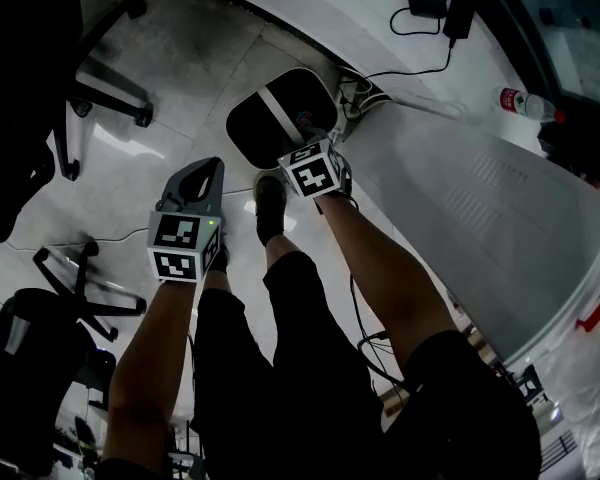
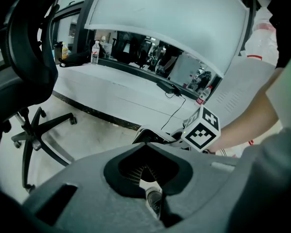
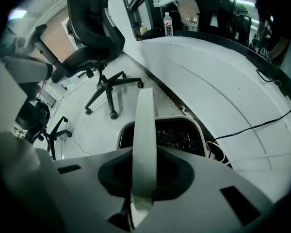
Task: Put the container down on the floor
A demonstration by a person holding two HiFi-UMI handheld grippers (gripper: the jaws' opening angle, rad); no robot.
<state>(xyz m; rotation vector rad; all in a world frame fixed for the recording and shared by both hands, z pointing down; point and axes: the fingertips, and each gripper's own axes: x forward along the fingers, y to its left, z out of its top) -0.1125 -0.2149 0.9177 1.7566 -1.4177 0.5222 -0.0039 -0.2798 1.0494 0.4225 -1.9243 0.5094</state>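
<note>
Right gripper [image 1: 310, 148] is clamped tight on the white handle [image 1: 277, 108] of the container [image 1: 270, 133] - in the right gripper view that handle [image 3: 145, 140] runs as a flat band straight up out of the basket and into the pinched jaws [image 3: 144, 198]. The container [image 3: 177, 135] is a dark bin with a pale rim. It sits low over the pale tiled floor [image 1: 180, 78], just beside the foot of the curved white desk [image 1: 500, 198] and ahead of the person's shoe [image 1: 270, 203]. I honestly can't tell whether its bottom is touching the floor or hanging just off it.

Left gripper [image 1: 202, 173] is off to the left of the container, apart from it and pointing down at an angle. Its own view shows the jaws [image 2: 148, 174] drawn together with nothing between them - and past them you can see the right gripper's marker cube [image 2: 202, 127] and the forearm behind it.

Around the edges: a black office chair [image 1: 40, 58] on the floor at upper left, a black cable [image 1: 420, 68] trailing down the desk, and a water bottle [image 1: 525, 103] on the desktop.
</note>
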